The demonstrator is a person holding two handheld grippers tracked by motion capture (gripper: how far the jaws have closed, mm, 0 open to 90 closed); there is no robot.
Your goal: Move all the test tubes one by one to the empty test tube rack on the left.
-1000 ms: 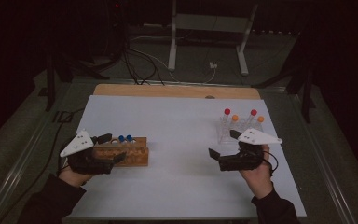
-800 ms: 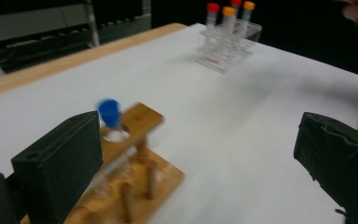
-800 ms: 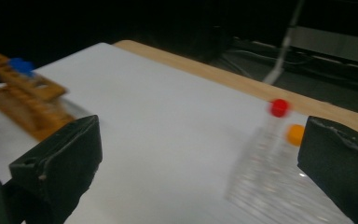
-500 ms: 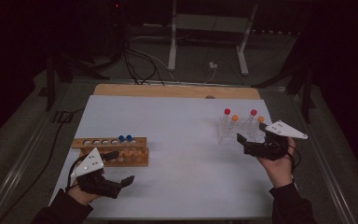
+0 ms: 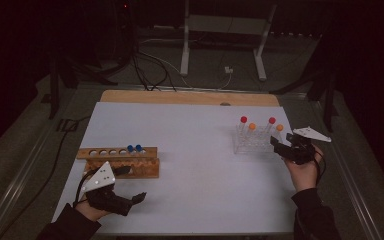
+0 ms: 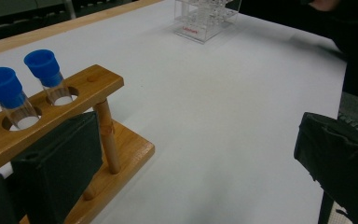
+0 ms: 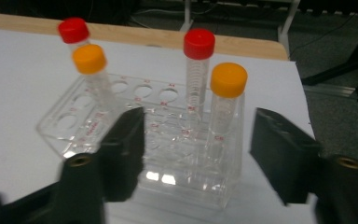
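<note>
Wooden rack (image 5: 122, 161) w/ two blue tubes (image 5: 134, 148) at my left gripper's (image 5: 136, 185) 12 o'clock; right gripper (image 5: 279, 145), jaws wide apart, faces orange tube (image 7: 227, 100). Both empty.

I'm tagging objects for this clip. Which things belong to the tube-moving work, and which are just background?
In the job:
clear rack
orange-capped tube
red-capped tubes
wooden rack
blue-capped tubes
right hand-held gripper, open
left hand-held gripper, open

Lying about:
floor cables
metal stand
</note>
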